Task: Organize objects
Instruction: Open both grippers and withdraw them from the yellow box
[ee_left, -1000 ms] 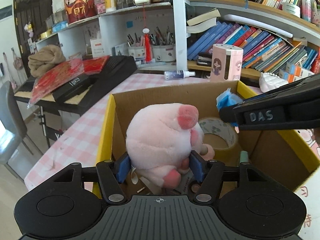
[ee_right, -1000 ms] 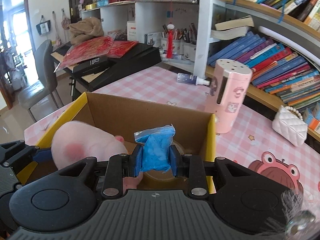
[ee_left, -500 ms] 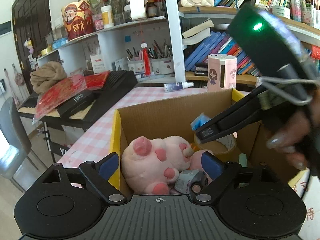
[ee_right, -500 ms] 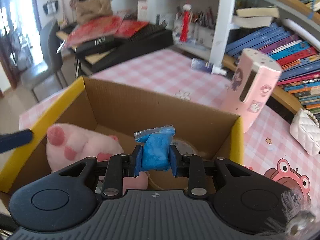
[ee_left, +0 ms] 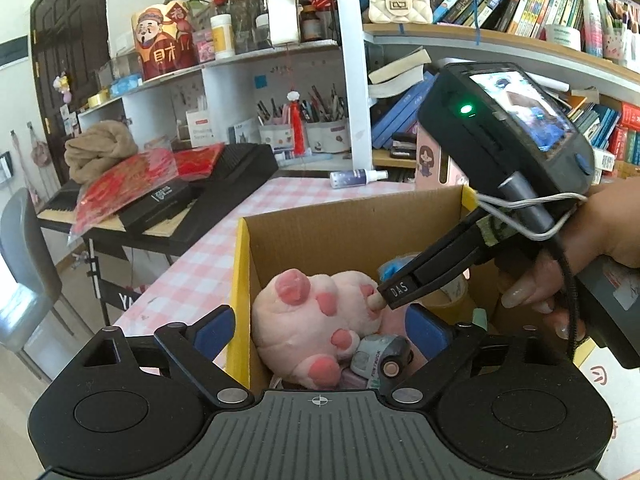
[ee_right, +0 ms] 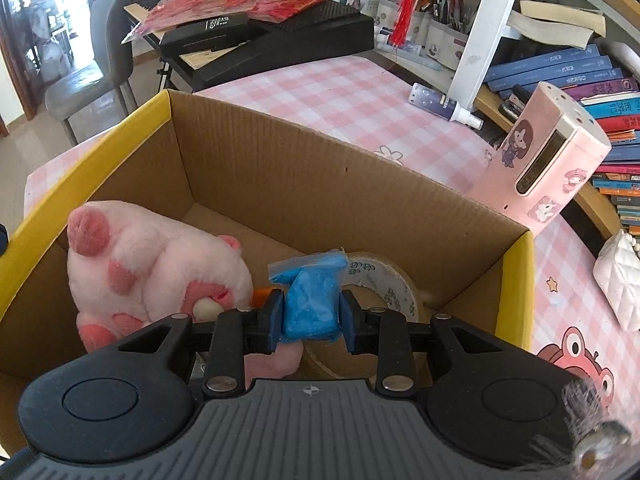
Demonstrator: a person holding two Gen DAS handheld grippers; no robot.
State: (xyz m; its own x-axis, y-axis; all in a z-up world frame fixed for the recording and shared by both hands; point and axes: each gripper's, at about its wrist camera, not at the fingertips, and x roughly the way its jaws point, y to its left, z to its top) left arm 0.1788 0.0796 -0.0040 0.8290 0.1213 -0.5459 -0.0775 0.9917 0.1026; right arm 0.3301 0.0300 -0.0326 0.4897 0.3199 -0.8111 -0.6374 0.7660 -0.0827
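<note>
A cardboard box with yellow rims (ee_left: pixel 240 256) (ee_right: pixel 304 176) stands on the pink checked table. A pink plush toy (ee_left: pixel 320 320) (ee_right: pixel 156 276) lies inside it, paws up, beside a tape roll (ee_right: pixel 384 280) and a small grey toy car (ee_left: pixel 380 356). My left gripper (ee_left: pixel 320 328) is open and empty above the box's near edge, its jaws wide on either side of the plush. My right gripper (ee_right: pixel 310 316) is shut on a small blue bag (ee_right: pixel 312 296) and holds it over the inside of the box, above the tape roll. The right gripper also shows in the left wrist view (ee_left: pixel 396 292).
A pink cartoon-printed container (ee_right: pixel 548 160) and a spray bottle (ee_right: pixel 444 104) sit on the table beyond the box. A white quilted purse (ee_right: pixel 620 276) lies at the right. A black keyboard with red packets (ee_left: pixel 168 192) stands to the left, bookshelves behind.
My left gripper opened, let the plush drop into the box, and pulled back and up. My right gripper, still holding the blue bag, moved down over the box interior.
</note>
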